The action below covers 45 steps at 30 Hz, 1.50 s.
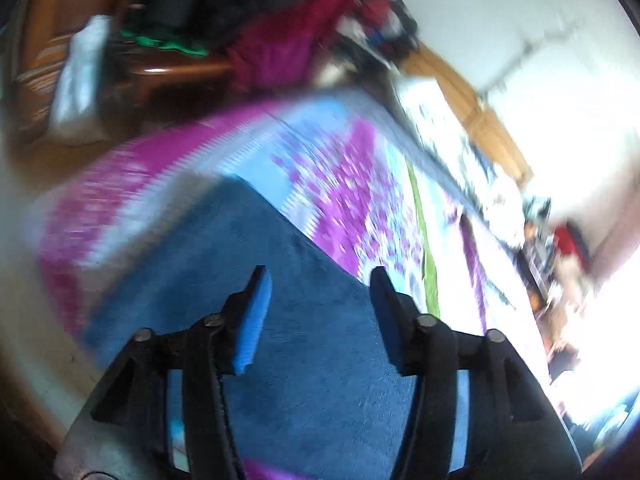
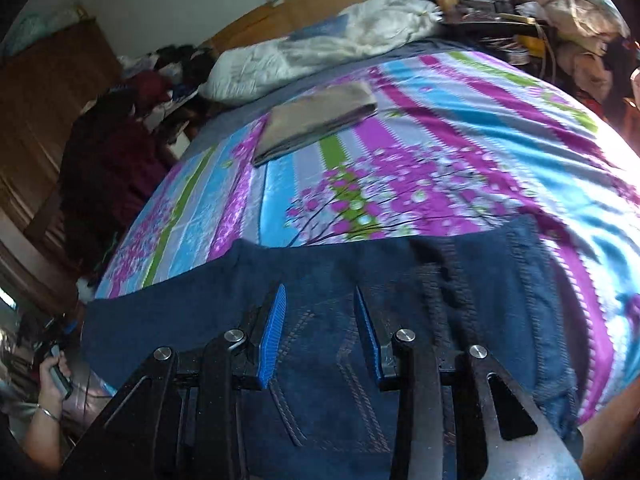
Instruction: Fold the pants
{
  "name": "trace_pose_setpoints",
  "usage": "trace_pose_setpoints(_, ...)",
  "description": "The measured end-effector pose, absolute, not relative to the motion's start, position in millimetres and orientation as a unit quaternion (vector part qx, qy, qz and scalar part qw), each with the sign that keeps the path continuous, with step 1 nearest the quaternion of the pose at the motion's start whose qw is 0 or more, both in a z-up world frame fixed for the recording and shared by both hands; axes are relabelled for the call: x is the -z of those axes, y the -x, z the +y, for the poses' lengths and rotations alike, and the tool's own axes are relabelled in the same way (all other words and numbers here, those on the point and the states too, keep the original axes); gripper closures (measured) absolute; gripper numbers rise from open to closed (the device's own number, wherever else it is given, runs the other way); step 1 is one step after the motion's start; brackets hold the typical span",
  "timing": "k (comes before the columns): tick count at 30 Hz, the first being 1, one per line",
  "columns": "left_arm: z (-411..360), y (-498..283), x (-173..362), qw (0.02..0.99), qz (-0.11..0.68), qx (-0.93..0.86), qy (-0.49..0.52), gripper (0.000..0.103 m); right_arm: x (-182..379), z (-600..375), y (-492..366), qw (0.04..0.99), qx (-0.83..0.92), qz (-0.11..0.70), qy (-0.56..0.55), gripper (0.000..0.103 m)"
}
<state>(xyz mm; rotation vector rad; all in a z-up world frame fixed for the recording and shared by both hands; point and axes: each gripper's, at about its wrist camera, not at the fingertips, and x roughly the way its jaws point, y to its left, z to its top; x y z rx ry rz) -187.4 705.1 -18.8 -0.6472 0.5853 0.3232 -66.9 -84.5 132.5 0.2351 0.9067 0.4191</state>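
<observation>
Though motion blur smears the left view, each hand-held gripper (image 1: 318, 280) (image 2: 320, 300) hangs spread, empty, over pants (image 2: 320, 272).

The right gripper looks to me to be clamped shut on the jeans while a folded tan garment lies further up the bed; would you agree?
Not quite: the right gripper is open, its jaws apart above the jeans and pinching nothing, as the right wrist view shows. The rest holds: a folded tan garment lies further up on the striped floral bedspread.
</observation>
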Motion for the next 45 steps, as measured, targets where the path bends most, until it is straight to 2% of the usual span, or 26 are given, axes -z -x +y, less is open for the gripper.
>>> trace_pose_setpoints(5, 738.2, 133.1, 63.3, 0.866, 0.33, -0.226, 0.3, 0.048, -106.3, -9.1, 52.2, 0.85, -0.247, 0.46, -0.074, 0.063)
trace_pose_setpoints(7, 756.0, 124.8, 70.0, 0.872, 0.302, -0.235, 0.306, 0.052, -104.4, 24.8, 56.1, 0.845, -0.279, 0.454, -0.049, 0.063)
trace_pose_setpoints(10, 762.5, 106.6, 61.6, 0.875, 0.295, -0.239, 0.301, 0.046, -112.5, 104.3, 52.3, 0.819, -0.369, 0.441, 0.007, 0.063)
trace_pose_setpoints(12, 759.5, 116.2, 54.1, 0.877, 0.278, -0.238, 0.312, 0.047, -125.4, 169.6, 52.3, 0.799, -0.439, 0.406, 0.059, 0.063)
trace_pose_setpoints(14, 749.7, 148.3, 36.0, 0.888, 0.223, -0.234, 0.327, 0.046, -139.3, 242.3, 53.8, 0.767, -0.516, 0.368, 0.1, 0.063)
trace_pose_setpoints(16, 736.5, 198.0, 20.3, 0.897, 0.152, -0.233, 0.343, 0.036, -146.2, 318.0, 59.7, 0.727, -0.582, 0.339, 0.135, 0.063)
trace_pose_setpoints(17, 733.0, 222.3, 17.2, 0.901, 0.114, -0.225, 0.353, 0.018, -145.8, 355.5, 64.2, 0.703, -0.613, 0.328, 0.148, 0.063)
trace_pose_setpoints(18, 729.0, 247.2, 15.8, 0.9, 0.087, -0.23, 0.359, 0.01, -143.1, 393.2, 70.9, 0.679, -0.641, 0.318, 0.164, 0.063)
trace_pose_setpoints(21, 734.2, 298.0, 32.0, 0.879, 0.062, -0.275, 0.386, 0.01, -124.0, 497.5, 87.7, 0.613, -0.7, 0.304, 0.204, 0.063)
trace_pose_setpoints(26, 745.9, 325.5, 89.1, 0.824, 0.116, -0.306, 0.463, 0.011, -78.3, 620.1, 105.0, 0.575, -0.716, 0.297, 0.263, 0.063)
trace_pose_setpoints(31, 739.3, 327.2, 99.6, 0.817, 0.094, -0.297, 0.485, 0.011, -36.5, 669.6, 102.8, 0.564, -0.697, 0.307, 0.319, 0.063)
trace_pose_setpoints(32, 740.3, 327.2, 102.2, 0.815, 0.089, -0.296, 0.491, 0.011, -31.8, 680.1, 102.0, 0.56, -0.695, 0.316, 0.321, 0.066)
trace_pose_setpoints(36, 741.2, 322.9, 102.3, 0.812, 0.084, -0.298, 0.495, 0.011, -18.7, 690.0, 101.4, 0.545, -0.698, 0.333, 0.324, 0.096)
trace_pose_setpoints(39, 736.8, 317.6, 93.1, 0.823, 0.08, -0.295, 0.478, 0.011, -26.7, 685.9, 101.9, 0.565, -0.699, 0.319, 0.301, 0.099)
trace_pose_setpoints(41, 736.9, 312.8, 86.8, 0.834, 0.073, -0.287, 0.465, 0.01, -17.9, 690.1, 92.5, 0.579, -0.682, 0.34, 0.291, 0.099)
trace_pose_setpoints(45, 741.8, 309.4, 98.7, 0.827, 0.083, -0.288, 0.476, 0.011, -7.8, 690.6, 93.5, 0.596, -0.666, 0.351, 0.28, 0.099)
